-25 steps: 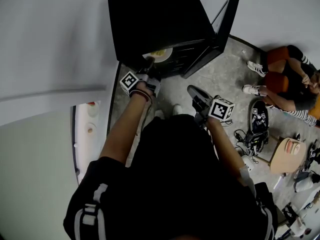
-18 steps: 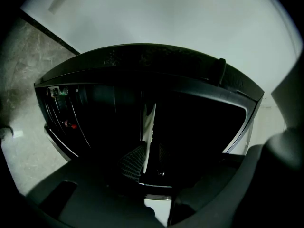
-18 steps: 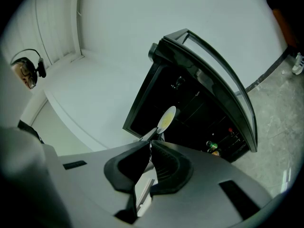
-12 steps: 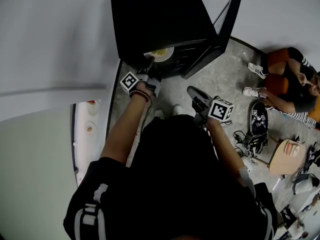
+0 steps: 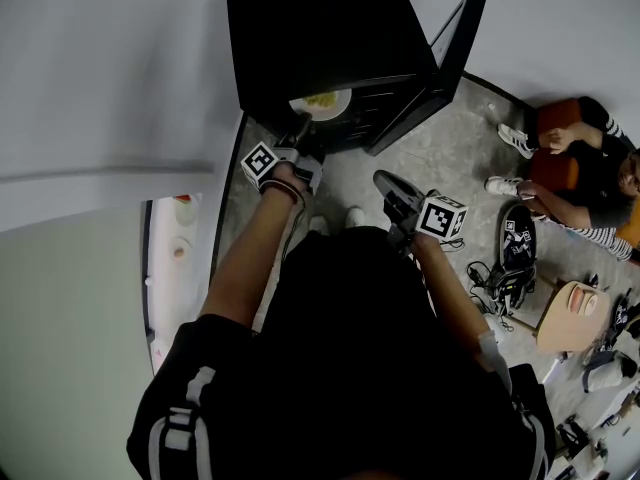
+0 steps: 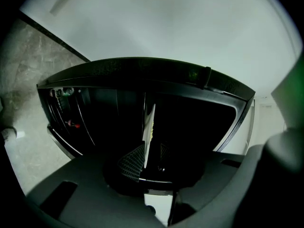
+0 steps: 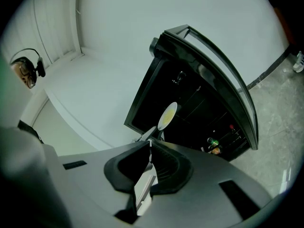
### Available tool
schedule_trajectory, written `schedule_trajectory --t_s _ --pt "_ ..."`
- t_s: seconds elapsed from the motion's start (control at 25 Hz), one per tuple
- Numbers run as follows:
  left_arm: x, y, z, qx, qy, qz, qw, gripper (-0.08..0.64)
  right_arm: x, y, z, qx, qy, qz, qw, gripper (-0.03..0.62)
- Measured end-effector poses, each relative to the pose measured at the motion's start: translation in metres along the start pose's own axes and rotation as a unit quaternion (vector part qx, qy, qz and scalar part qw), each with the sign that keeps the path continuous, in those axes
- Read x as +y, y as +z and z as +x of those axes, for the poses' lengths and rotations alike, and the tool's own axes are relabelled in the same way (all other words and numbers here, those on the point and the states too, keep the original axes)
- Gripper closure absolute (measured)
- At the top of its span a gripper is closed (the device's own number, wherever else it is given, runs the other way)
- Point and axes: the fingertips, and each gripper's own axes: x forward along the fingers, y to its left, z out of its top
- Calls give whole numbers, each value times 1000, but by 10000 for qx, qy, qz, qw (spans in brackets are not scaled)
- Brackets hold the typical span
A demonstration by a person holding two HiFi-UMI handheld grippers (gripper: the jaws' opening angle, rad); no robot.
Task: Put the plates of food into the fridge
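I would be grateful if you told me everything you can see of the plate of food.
The plate of food is round, white and shallow, seemingly ceramic, with a yellow heap of food on it. It sits level just inside the front of the open black fridge. The left gripper reaches to its near rim, jaws apart on either side; whether a pad touches it I cannot tell.

The fridge (image 5: 320,38) looks glossy black, the plate (image 5: 322,103) smooth white, the floor (image 5: 450,158) mottled stone.
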Motion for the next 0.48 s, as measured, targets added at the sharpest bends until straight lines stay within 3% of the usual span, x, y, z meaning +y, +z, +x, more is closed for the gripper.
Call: schedule_trajectory --t_s 0.32,0.48 --pt "0 -10 -20 99 41 175 9998 451 2 -7 -1 116 56 -43 9999 568" --pt "20 -6 -43 17 347 322 9989 452 3 -10 1 178 111 -20 9998 568"
